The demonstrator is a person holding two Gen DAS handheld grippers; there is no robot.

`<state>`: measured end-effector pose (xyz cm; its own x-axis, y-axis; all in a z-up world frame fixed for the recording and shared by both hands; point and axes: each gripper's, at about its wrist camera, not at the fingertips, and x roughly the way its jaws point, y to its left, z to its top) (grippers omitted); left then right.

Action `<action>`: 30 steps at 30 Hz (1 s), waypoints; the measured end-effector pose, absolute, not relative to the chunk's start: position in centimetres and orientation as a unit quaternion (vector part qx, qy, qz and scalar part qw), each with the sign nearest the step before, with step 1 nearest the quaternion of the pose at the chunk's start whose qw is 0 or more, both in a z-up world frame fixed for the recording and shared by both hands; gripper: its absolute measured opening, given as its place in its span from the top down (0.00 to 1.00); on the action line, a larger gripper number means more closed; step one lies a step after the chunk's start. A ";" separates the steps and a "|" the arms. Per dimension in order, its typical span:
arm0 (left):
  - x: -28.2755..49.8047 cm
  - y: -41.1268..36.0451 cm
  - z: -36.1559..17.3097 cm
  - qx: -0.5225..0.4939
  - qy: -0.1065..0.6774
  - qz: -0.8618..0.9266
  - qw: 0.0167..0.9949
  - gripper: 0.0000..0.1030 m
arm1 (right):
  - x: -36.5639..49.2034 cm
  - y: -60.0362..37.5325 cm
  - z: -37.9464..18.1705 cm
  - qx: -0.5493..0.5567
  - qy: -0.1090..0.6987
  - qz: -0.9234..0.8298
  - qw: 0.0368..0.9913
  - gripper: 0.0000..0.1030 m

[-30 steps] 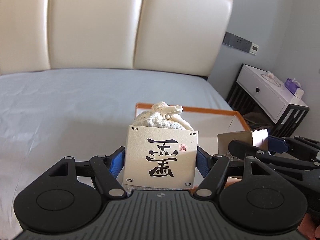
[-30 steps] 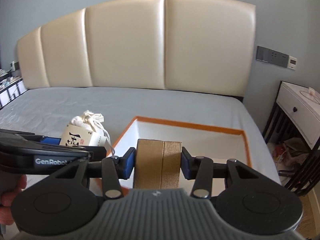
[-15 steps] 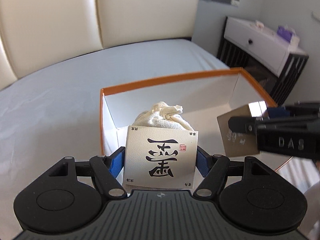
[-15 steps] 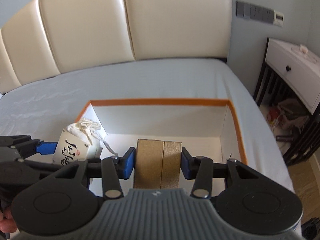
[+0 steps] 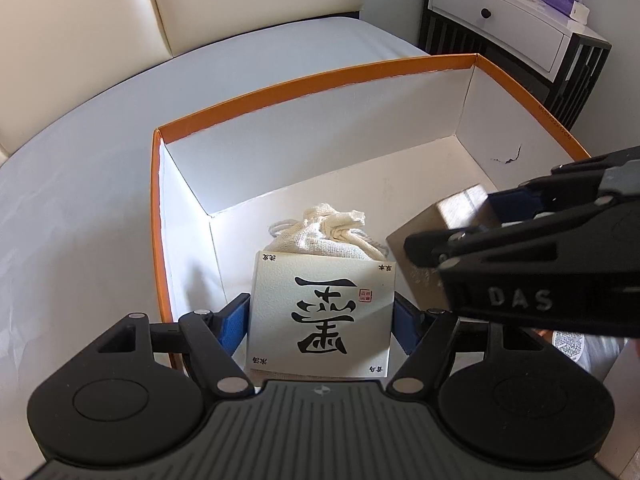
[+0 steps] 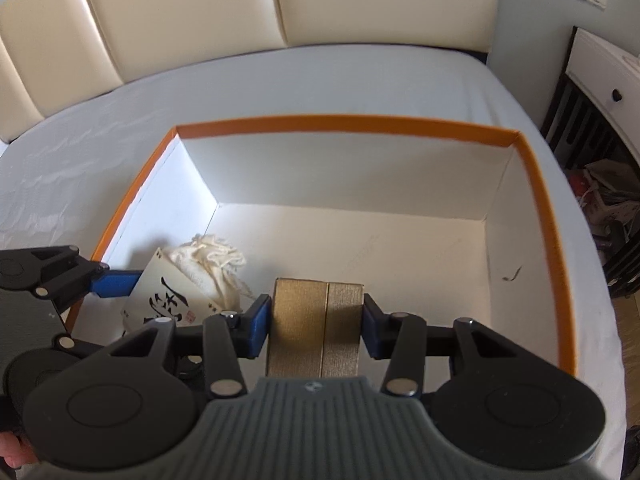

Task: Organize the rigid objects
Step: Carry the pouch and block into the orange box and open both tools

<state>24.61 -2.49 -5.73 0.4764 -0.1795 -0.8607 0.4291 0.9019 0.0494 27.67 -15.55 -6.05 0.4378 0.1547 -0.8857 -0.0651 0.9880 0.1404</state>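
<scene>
Gripping a cloth pouch with a calligraphy card between its blue pads, the left gripper holds it inside the orange-rimmed white box, close to the left wall. The right gripper is clamped on a gold box, held within the same container just beside the pouch. The container sits on a grey bed.

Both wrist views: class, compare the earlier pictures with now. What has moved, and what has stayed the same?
Both grippers tipped downward and carried their loads over and down into the orange-rimmed box. The left gripper still clamps the cloth pouch; the right gripper still clamps the gold box. Nothing was released.
</scene>
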 end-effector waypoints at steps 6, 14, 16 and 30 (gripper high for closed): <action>24.9 -2.6 -6.1 0.131 0.480 -0.180 0.848 0.19 | 27.9 -14.9 -6.4 0.033 0.535 0.068 0.841 0.55; 24.6 -1.8 -5.9 0.111 0.467 -0.189 0.856 0.16 | 28.4 -14.8 -6.3 0.035 0.542 0.064 0.837 0.55; 24.5 -1.5 -5.7 0.107 0.464 -0.184 0.860 0.18 | 28.4 -14.8 -6.2 0.033 0.541 0.063 0.838 0.55; 23.9 3.5 -1.9 0.001 0.400 -0.126 0.908 0.28 | 28.7 -13.5 -8.0 -0.003 0.572 0.039 0.819 0.56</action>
<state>23.90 3.46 -1.90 0.6488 -0.2282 -0.7259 0.2302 0.9681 -0.0986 28.68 -13.49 -8.03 0.3425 0.0613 -0.9375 -0.0675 0.9969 0.0405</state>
